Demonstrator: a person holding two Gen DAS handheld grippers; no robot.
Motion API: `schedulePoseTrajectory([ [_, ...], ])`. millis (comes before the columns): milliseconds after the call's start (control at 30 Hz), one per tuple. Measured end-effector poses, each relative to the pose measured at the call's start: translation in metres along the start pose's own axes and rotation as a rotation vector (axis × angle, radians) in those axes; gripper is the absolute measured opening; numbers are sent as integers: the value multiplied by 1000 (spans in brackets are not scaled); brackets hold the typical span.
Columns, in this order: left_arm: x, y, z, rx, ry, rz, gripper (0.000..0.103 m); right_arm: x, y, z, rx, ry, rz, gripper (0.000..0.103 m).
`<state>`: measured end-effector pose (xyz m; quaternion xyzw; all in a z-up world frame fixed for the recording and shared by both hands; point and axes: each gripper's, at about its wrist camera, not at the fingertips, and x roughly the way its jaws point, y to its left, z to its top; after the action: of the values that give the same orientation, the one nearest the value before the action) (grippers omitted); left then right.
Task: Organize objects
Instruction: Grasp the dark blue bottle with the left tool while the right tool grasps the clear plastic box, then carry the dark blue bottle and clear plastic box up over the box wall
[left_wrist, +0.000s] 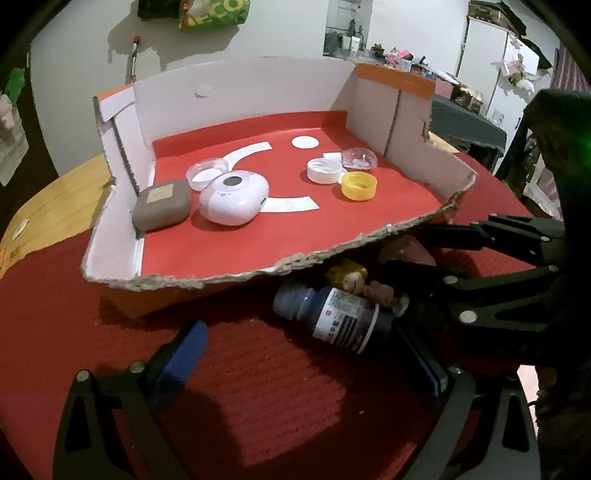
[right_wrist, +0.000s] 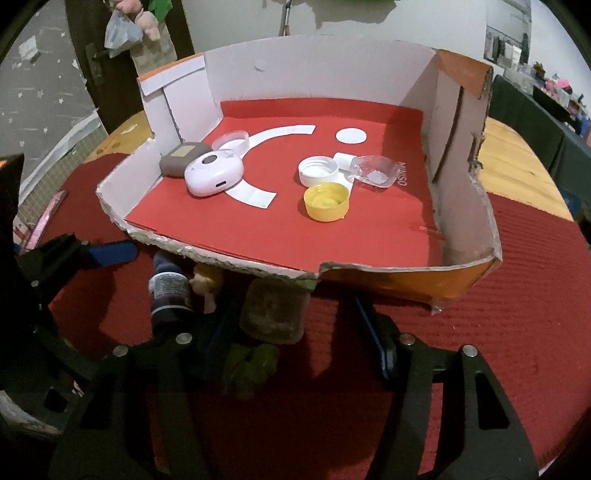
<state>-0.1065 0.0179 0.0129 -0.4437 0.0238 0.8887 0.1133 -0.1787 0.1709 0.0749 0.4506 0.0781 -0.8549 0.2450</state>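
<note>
On the near side of the cardboard box (right_wrist: 491, 229), down on the red mat (left_wrist: 258, 369), lie the loose things not yet sorted: a dull brown block (right_wrist: 273, 314), a green lump (right_wrist: 255, 362) touching its near side, a small yellow-haired figure (left_wrist: 351, 277) and a dark bottle (left_wrist: 332, 314) on its side. The right gripper (right_wrist: 288, 325) straddles the block with its jaws part-way apart; the right-hand pad stands clear of the block, so nothing is pinched yet. The left gripper (left_wrist: 303, 362) hangs over bare mat with its jaws spread wide and empty, the bottle just beside its right finger.

The likely trouble is crowding. The figure sits close to the block's left side and the green lump crowds in from the near side, so a closing jaw could catch either one or shove the figure into the bottle, which looks free to roll. The box's torn near edge hangs right above the block; a straight lift could snag on it.

Inside the box, a gray case (right_wrist: 181, 157) and a white rounded gadget (right_wrist: 214, 173) fill the left, with a clear lid (right_wrist: 232, 142) behind. A white cap (right_wrist: 317, 170), a yellow cap (right_wrist: 327, 202) and a clear dish (right_wrist: 373, 171) cluster right of centre, leaving the near middle open. The wooden counter (right_wrist: 517, 158) shows beyond the mat.
</note>
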Motion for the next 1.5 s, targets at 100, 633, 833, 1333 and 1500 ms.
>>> schedulePoseTrajectory([
  [100,1,-2,1,8,-2,0,94,0,0,-1,-12,-2,-16,49],
  [633,-16,-3,-5,-3,-37,-18,60,-23,4,-5,-22,-45,-7,36],
  [833,-30,-6,-4,2,-66,-12,60,-39,11,-3,-34,-75,10,36],
  [1333,-51,-6,-2,-4,-112,-35,60,-56,21,-2,-42,-105,48,35],
  [1500,-66,-2,9,-9,-158,-25,60,-68,23,7,-52,-137,58,34],
])
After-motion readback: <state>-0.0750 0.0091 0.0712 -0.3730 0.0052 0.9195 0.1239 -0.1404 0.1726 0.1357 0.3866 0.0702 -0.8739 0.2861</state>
